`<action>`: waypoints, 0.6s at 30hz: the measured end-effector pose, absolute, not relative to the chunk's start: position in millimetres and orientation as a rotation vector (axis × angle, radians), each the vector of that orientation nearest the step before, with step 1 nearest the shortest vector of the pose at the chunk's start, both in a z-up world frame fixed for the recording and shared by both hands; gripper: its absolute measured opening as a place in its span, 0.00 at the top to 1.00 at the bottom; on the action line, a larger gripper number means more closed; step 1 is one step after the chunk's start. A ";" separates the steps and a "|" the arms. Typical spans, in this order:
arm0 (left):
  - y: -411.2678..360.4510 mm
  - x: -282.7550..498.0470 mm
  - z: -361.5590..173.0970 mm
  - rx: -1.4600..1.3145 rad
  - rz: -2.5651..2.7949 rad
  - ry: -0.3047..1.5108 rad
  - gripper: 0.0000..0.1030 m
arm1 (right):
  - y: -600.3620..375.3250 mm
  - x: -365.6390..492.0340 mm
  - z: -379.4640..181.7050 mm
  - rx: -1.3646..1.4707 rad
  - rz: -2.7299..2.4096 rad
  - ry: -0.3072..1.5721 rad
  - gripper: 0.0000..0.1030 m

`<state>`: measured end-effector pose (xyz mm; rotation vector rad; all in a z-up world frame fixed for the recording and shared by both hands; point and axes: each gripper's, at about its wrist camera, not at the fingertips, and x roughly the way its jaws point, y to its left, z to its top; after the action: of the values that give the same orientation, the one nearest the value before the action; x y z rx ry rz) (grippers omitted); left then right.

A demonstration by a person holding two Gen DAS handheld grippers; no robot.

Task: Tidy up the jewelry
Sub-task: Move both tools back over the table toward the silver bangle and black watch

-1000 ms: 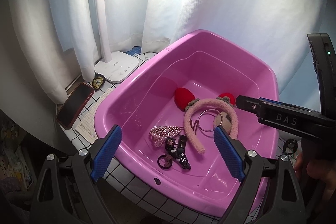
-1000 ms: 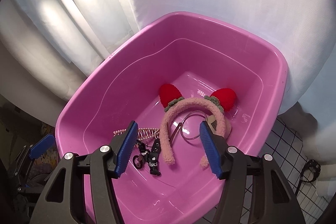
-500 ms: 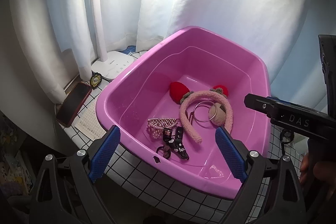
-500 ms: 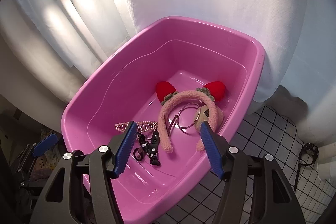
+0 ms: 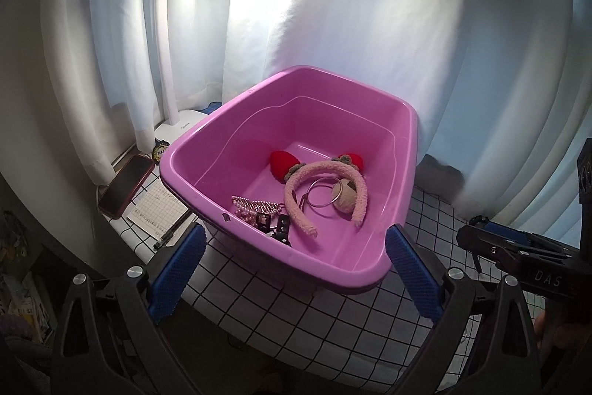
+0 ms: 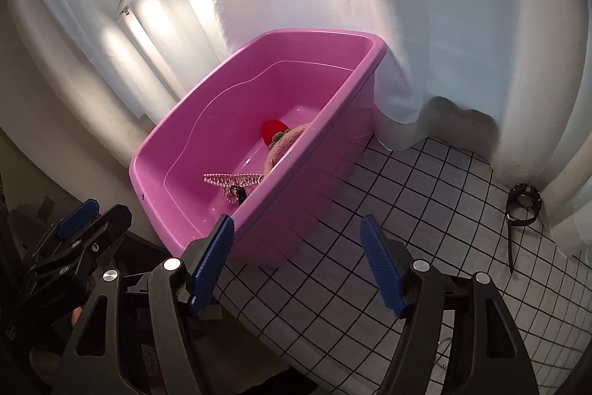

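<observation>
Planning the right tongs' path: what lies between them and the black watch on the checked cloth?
Only bare checked cloth lies between the right tongs and the black watch, in the right wrist view; the pink tub sits off to the left.

A tub [image 5: 403, 150] stands on the table [image 5: 296, 302], before a curtain [image 5: 370, 24]. In it lie a headband [image 5: 325, 187], a ring [image 5: 323, 193] and a hair clip [image 5: 255, 208]. Left lies a phone [image 5: 125, 186]; a watch [image 6: 523, 204] lies right.

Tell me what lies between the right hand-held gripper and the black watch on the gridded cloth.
Nothing visible: only bare checked cloth lies between the open right hand-held gripper and the watch. The pink tub sits off to the left.
</observation>
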<state>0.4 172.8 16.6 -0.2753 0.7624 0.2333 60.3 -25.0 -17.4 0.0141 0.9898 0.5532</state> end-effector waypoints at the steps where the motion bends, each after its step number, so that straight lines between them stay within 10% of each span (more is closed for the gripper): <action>1: 163.7 -4.6 16.5 -0.284 0.230 0.760 0.07 | -43.7 51.5 -19.6 0.020 0.541 0.989 0.32; 18: -15.3 -64.4 -39.4 -0.375 0.288 0.942 0.06 | -270.4 -20.8 -65.8 -0.052 0.397 1.035 0.32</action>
<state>-64.4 -15.3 -39.4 -0.3749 0.9419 0.2884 -20.8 -270.4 -65.8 -0.0517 1.0347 0.3970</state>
